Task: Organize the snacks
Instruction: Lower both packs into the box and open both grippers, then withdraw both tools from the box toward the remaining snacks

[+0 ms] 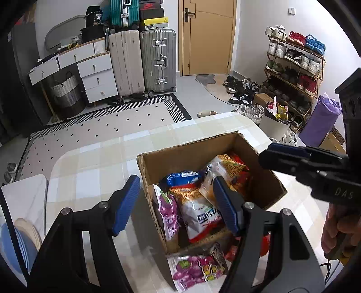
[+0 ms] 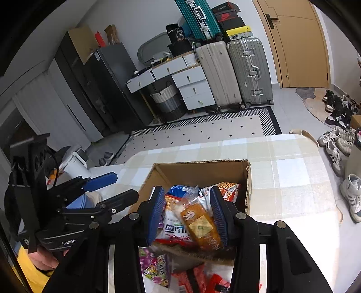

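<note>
**1. Step in hand: placing a packet in the box**

- Your right gripper [image 2: 186, 214] stood nearly closed. Its blue pads [image 2: 155, 211] clamped a clear-wrapped orange-brown bread packet [image 2: 200, 225] above the snacks.
- Your left gripper [image 1: 174, 196] stood about half open and held nothing. One finger was outside the near-left wall, the other over the contents.
- Loose purple-and-white snack packets [image 1: 191, 270] and red ones lay on the tabletop just in front of the box.
- The open brown cardboard box [image 1: 187, 155] stood on the pale checked tabletop [image 1: 94, 162], already part filled.

To do this step well, you needed to:

1. Lower the bread packet flat onto the pile before releasing it. The soft loaf would likely crush under a tighter grip.
2. Keep the left gripper clear of the drop path.
3. Take the loose packets next.

**2. Legible markings**

| Item | Marking |
|---|---|
| Right gripper body | "DAS" |
| Left gripper body [image 2: 70, 242] | "GenRo", the rest hidden |
| Bread packet | a white hand-print mark and a pale square label, text too small to read |
| White-and-red noodle packet [image 1: 203, 216] | large blue Korean characters |
| Black item [image 1: 98, 17] on the white drawer unit [image 1: 94, 67], far side | "36" |
| Black shoebox [image 2: 227, 17] above the suitcases | a red swoosh mark |
</note>
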The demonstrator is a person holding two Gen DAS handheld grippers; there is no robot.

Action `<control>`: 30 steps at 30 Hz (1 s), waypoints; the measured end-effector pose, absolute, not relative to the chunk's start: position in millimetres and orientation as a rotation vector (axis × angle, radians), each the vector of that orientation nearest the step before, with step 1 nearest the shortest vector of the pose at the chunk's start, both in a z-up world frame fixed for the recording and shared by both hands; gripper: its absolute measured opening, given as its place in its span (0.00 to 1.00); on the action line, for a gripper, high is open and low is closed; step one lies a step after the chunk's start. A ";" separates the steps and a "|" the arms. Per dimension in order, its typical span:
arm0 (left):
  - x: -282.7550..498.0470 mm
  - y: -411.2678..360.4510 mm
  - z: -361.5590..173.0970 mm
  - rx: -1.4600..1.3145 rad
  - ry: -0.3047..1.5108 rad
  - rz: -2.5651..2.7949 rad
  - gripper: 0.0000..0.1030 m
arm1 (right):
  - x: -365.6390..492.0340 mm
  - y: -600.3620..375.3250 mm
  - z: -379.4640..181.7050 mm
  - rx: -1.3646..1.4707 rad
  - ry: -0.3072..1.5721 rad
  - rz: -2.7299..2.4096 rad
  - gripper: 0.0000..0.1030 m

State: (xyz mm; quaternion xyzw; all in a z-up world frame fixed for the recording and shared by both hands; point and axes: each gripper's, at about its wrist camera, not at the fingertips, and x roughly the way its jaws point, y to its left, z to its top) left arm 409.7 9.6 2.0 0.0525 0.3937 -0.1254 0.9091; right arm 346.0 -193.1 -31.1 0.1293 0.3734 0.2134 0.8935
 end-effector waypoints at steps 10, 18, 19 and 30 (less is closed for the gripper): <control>346.0 0.6 48.5 0.134 0.739 -0.273 0.66 | 295.0 -194.9 13.8 0.248 0.691 0.459 0.46; 289.6 -2.8 100.0 0.138 0.662 -0.282 0.76 | 237.2 -196.5 60.4 0.237 0.596 0.477 0.51; 281.1 -2.7 106.9 0.138 0.650 -0.281 0.77 | 229.3 -196.8 65.5 0.237 0.582 0.479 0.55; 191.7 16.1 156.2 0.110 0.553 -0.261 0.81 | 129.1 -205.6 95.0 0.220 0.408 0.459 0.82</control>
